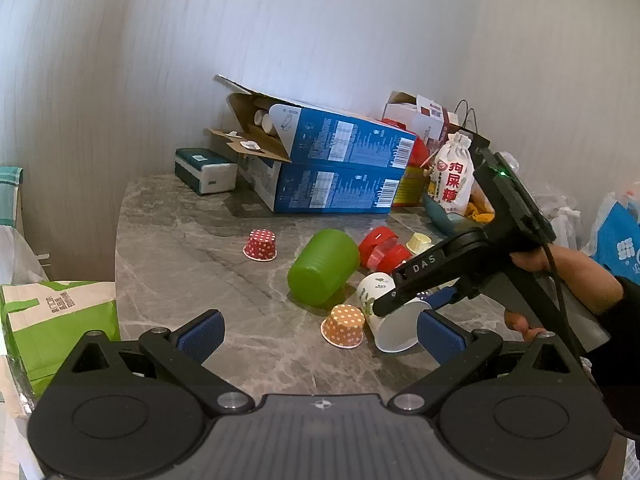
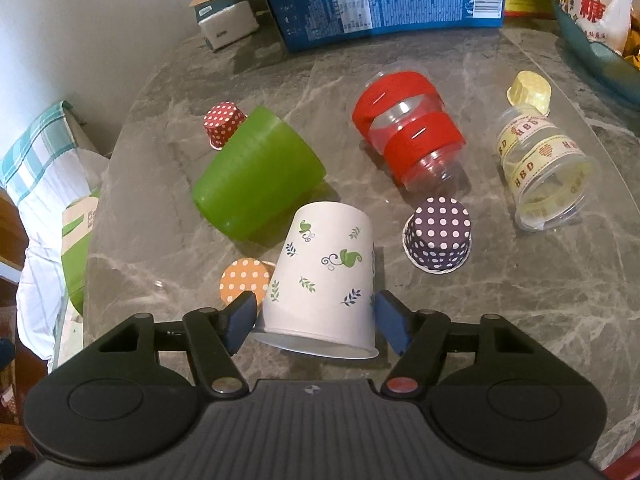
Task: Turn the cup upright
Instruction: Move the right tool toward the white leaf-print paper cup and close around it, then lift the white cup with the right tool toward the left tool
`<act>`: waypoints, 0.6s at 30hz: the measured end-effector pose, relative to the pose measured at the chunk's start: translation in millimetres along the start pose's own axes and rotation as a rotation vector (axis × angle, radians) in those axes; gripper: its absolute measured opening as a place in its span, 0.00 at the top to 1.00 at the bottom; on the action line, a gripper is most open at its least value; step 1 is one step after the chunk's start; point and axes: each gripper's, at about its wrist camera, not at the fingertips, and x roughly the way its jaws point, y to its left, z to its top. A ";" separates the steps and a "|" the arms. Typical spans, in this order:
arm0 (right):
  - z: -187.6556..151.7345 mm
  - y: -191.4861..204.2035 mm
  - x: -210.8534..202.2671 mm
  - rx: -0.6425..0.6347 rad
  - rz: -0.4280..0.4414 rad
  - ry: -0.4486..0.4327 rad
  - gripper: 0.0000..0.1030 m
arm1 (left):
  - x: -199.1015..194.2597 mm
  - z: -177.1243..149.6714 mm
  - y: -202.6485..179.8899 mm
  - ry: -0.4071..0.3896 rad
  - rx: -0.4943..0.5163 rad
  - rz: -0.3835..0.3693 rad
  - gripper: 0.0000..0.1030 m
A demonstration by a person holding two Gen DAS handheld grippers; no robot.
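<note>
A white paper cup with green leaf prints [image 2: 322, 276] lies on its side on the grey marble table [image 2: 520, 320], its mouth towards the right wrist camera. My right gripper [image 2: 316, 316] has its blue pads on both sides of the cup near the rim and is shut on it. In the left wrist view the same cup [image 1: 384, 312] lies under the right gripper [image 1: 404, 300]. My left gripper [image 1: 320, 336] is open and empty, low over the table's near edge.
A green cup [image 2: 256, 176], a red-banded clear cup [image 2: 408, 136] and a clear HBD cup [image 2: 544, 168] lie on their sides. Small dotted cups stand nearby: orange [image 2: 244, 280], purple [image 2: 438, 238], red [image 2: 222, 122]. Blue boxes [image 1: 332, 164] stand behind.
</note>
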 end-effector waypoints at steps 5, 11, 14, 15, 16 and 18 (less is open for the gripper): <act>2.0 0.2 4.6 -0.016 0.016 0.034 0.34 | -3.9 -1.0 -1.4 -0.002 0.005 0.001 0.00; -0.1 1.6 6.1 -0.052 0.038 0.044 0.35 | -4.2 -1.8 -2.8 0.014 0.002 -0.003 0.00; -5.1 2.4 1.2 -0.091 0.041 0.041 0.36 | -3.3 -2.1 -2.0 0.019 0.008 0.003 0.00; -7.7 2.4 -0.3 -0.109 0.041 0.039 0.36 | -3.1 -1.9 -1.6 0.021 0.012 0.005 0.00; -10.6 2.1 -1.9 -0.125 0.045 0.041 0.36 | -2.9 -2.0 -1.6 0.022 0.015 0.008 0.00; -16.5 0.8 -5.8 -0.154 0.048 0.045 0.36 | -1.7 -1.6 -1.4 0.026 0.024 0.009 0.00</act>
